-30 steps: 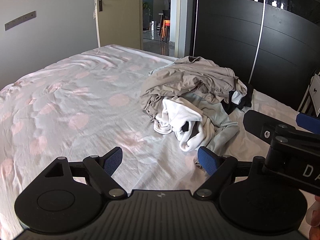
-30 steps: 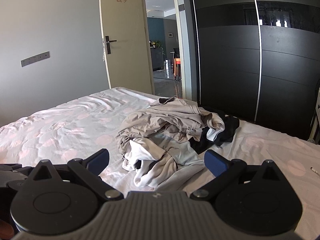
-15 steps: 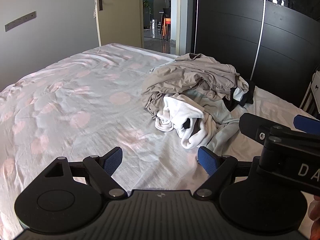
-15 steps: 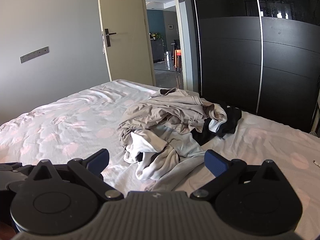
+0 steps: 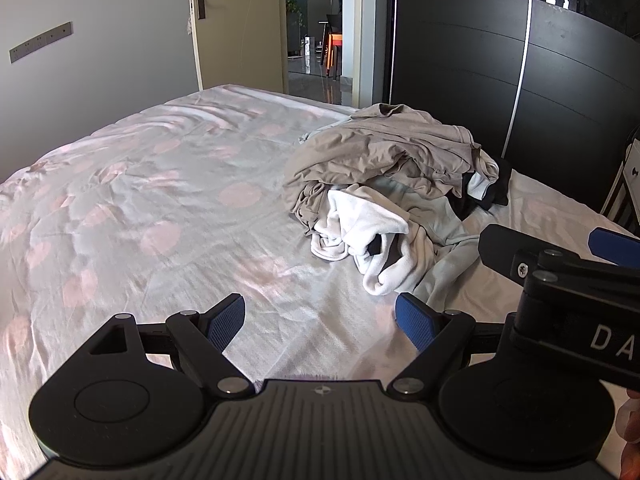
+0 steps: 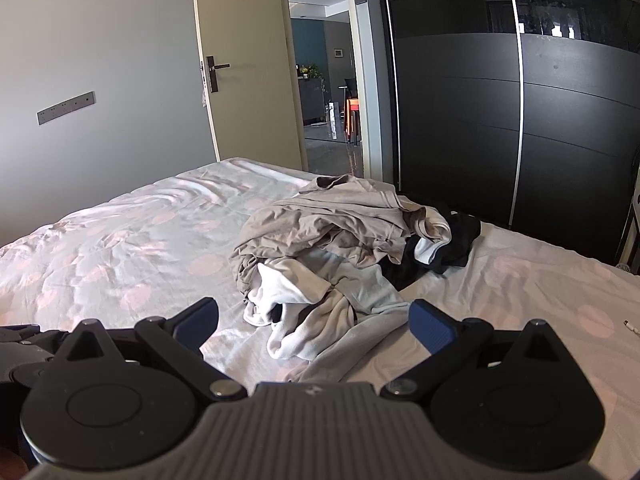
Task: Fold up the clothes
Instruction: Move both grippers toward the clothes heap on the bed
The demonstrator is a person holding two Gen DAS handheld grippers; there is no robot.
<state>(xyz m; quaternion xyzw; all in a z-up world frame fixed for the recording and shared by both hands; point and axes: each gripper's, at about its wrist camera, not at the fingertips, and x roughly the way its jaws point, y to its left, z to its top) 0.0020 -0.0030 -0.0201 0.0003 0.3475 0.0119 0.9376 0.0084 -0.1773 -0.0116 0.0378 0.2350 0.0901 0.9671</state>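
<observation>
left gripper (image 5: 320,316) spread wide and empty above bed sheet (image 5: 160,208), right gripper (image 6: 314,318) likewise wide, empty, short of clothes pile (image 6: 340,240)

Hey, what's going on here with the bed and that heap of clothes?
A person holds two handheld grippers over a bed, about to fold laundry. The left gripper and right gripper are both open and empty. The pile of clothes, beige, white and black pieces, lies crumpled and untouched just ahead.
</observation>
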